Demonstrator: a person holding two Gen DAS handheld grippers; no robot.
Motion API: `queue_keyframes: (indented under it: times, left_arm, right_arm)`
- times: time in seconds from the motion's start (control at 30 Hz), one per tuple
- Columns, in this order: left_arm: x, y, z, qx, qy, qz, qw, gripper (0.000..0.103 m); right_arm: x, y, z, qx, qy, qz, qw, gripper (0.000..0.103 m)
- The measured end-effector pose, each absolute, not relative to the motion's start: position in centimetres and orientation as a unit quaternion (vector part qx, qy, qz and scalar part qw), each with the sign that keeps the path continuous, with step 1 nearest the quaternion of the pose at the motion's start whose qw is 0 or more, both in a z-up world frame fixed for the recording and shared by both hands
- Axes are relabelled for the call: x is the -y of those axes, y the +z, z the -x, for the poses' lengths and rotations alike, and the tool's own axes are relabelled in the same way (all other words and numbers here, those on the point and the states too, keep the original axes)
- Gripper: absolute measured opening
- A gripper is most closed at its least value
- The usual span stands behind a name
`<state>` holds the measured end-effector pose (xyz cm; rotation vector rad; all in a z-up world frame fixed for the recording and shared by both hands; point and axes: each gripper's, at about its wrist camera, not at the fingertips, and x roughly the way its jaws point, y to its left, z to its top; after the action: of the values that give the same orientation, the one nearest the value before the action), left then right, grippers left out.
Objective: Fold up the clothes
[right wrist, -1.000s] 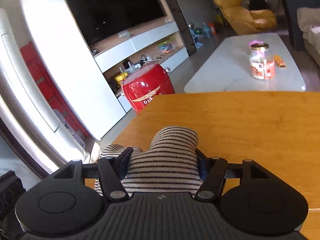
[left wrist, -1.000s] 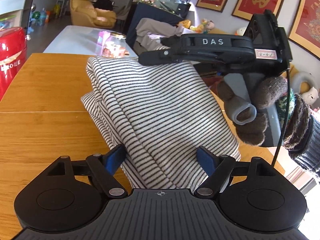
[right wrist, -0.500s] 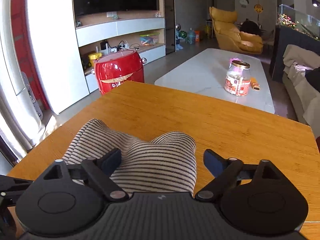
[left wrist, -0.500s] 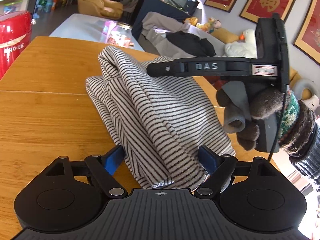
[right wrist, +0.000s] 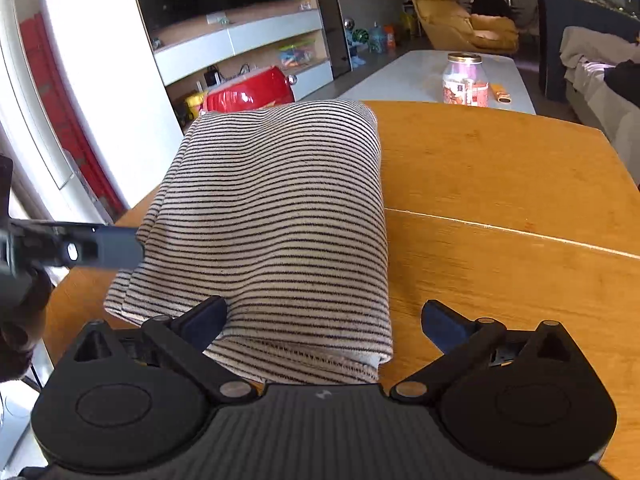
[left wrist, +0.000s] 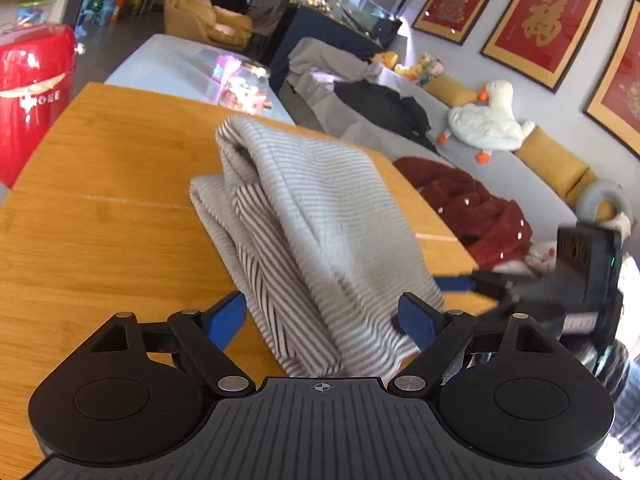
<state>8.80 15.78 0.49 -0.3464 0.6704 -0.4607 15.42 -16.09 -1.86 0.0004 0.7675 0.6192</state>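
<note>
A long wooden table (right wrist: 500, 184), its honey-coloured boards meeting at a pale seam, is carrying a folded striped garment (right wrist: 280, 208) that is lying as a thick, soft, oblong bundle. In the right wrist view its long axis is running from the camera toward the far table edge, with a rounded fold at the far end and a ribbed hem at the near end. In the left wrist view the same garment (left wrist: 320, 220) is stretching diagonally from lower right to upper left, its layers bulging and slumping to one side, the fine dark lines on the cream knit partly blurred.

The right gripper (right wrist: 324, 320) is standing with its jaws wide apart, having just been opening; the left blue pad is resting against the cloth's near end while the right one is hanging clear over bare wood, so nothing is being pinched. The left gripper (left wrist: 322, 316) is also spread wide, its blue pads flanking the near end of the bundle; whether they are pressing the knit cannot be told.

Beyond the table, a glossy red rounded appliance (left wrist: 32, 92) is sitting on the floor, and a glass jar (right wrist: 465, 80) is standing on a pale low table (right wrist: 516, 76).
</note>
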Motion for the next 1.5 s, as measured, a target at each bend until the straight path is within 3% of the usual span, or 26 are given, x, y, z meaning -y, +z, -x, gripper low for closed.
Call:
queue_keyframes:
  times: [0.23, 0.43, 0.6, 0.8, 0.83, 0.87, 0.93, 1.07, 1.17, 1.23, 1.3, 1.5]
  left_arm:
    - [-14.8, 6.1, -11.3, -0.226, -0.270, 0.193, 0.916, 0.093]
    - [-12.2, 1.7, -17.2, -0.298, -0.243, 0.183, 0.905, 0.087]
    - [-12.7, 0.2, -16.8, -0.297, -0.238, 0.164, 0.910, 0.083]
    - [-12.2, 0.0, -15.7, -0.285, -0.246, 0.112, 0.920, 0.084]
    - [-12.3, -0.1, -15.7, -0.284, -0.248, 0.116, 0.919, 0.084]
    - [-12.5, -0.1, -15.8, -0.283, -0.250, 0.122, 0.918, 0.084]
    - [-12.9, -0.2, -15.9, -0.281, -0.256, 0.133, 0.915, 0.084]
    - [-13.7, -0.5, -15.8, -0.279, -0.268, 0.146, 0.910, 0.084]
    - [-14.2, -0.6, -15.7, -0.279, -0.276, 0.154, 0.907, 0.084]
    - [-14.7, -0.9, -15.7, -0.279, -0.277, 0.160, 0.905, 0.084]
    - [-15.1, -1.1, -15.7, -0.278, -0.277, 0.167, 0.905, 0.084]
    - [-16.3, -1.3, -14.8, -0.276, -0.275, 0.189, 0.902, 0.092]
  right_arm:
    - [15.3, -2.5, -14.2, -0.347, 0.277, -0.005, 0.896, 0.103]
    - [16.2, -2.6, -13.9, -0.357, 0.276, -0.034, 0.892, 0.103]
    - [16.9, -1.8, -14.0, -0.369, 0.337, -0.050, 0.865, 0.103]
    - [20.8, 3.0, -18.7, -0.306, 0.316, -0.156, 0.885, 0.103]
    - [20.6, 3.5, -20.2, -0.306, 0.305, -0.150, 0.889, 0.099]
    - [20.4, 3.8, -21.5, -0.307, 0.291, -0.144, 0.895, 0.088]
    - [19.4, 3.7, -24.5, -0.321, 0.272, -0.142, 0.896, 0.076]
    - [16.9, 2.3, -29.8, -0.366, 0.308, -0.162, 0.863, 0.076]
    - [14.5, -0.6, -32.4, -0.444, 0.339, -0.190, 0.808, 0.087]
    - [13.3, -2.4, -33.1, -0.475, 0.349, -0.218, 0.777, 0.084]
    - [12.4, -1.0, -31.5, -0.449, 0.370, -0.185, 0.792, 0.074]
    - [11.3, 3.3, -25.3, -0.330, 0.419, -0.068, 0.843, 0.064]
